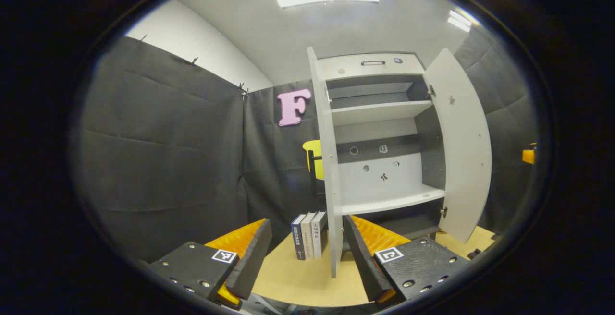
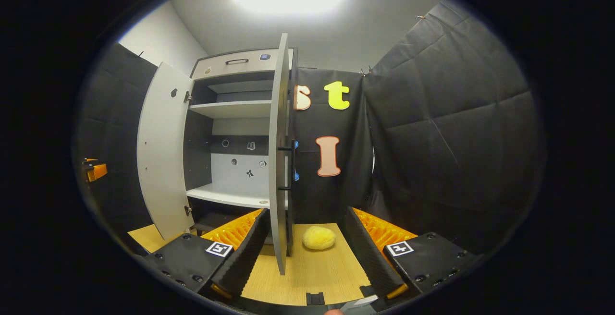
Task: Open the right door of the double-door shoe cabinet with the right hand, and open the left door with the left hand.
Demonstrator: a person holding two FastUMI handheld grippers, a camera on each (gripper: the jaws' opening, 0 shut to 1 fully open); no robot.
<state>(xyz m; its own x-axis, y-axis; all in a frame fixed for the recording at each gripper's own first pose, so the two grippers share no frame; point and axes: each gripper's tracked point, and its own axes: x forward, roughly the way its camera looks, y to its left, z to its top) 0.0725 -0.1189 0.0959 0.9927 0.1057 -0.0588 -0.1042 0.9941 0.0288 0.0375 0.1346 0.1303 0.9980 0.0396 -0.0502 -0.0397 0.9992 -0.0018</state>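
The shoe cabinet (image 1: 379, 113) stands on a pale wood-grain surface (image 1: 298, 281), right of centre in the left gripper view and left of centre in the right gripper view. Both doors are swung open. The cabinet body is flat, matt, light-grey board with dark inner walls; two straight shelves (image 1: 384, 111) cross the interior, and a drawer front with a slim bar handle (image 1: 373, 63) caps the top.

In the left gripper view, the left door (image 1: 329, 171) appears edge-on as a thin vertical slab between the spread fingers of the left gripper (image 1: 307, 252), its lower edge reaching down to them. The jaws stand wide, and neither finger appears to touch the door. The right door (image 1: 461, 147) shows its smooth inner face at the right of the frame. Three upright books (image 1: 309, 235) stand on the surface just left of the left door.

In the right gripper view, the right door (image 2: 278, 161) is edge-on at centre, with a dark bar handle (image 2: 288, 166) on its outer side. The right gripper (image 2: 305, 250) holds its jaws wide, the door's lower edge lying close to one ribbed finger; contact cannot be confirmed. A rounded, yellow, sponge-like lump (image 2: 318, 237) rests on the surface between the fingers. The other gripper (image 2: 93, 171) shows at the far left edge.
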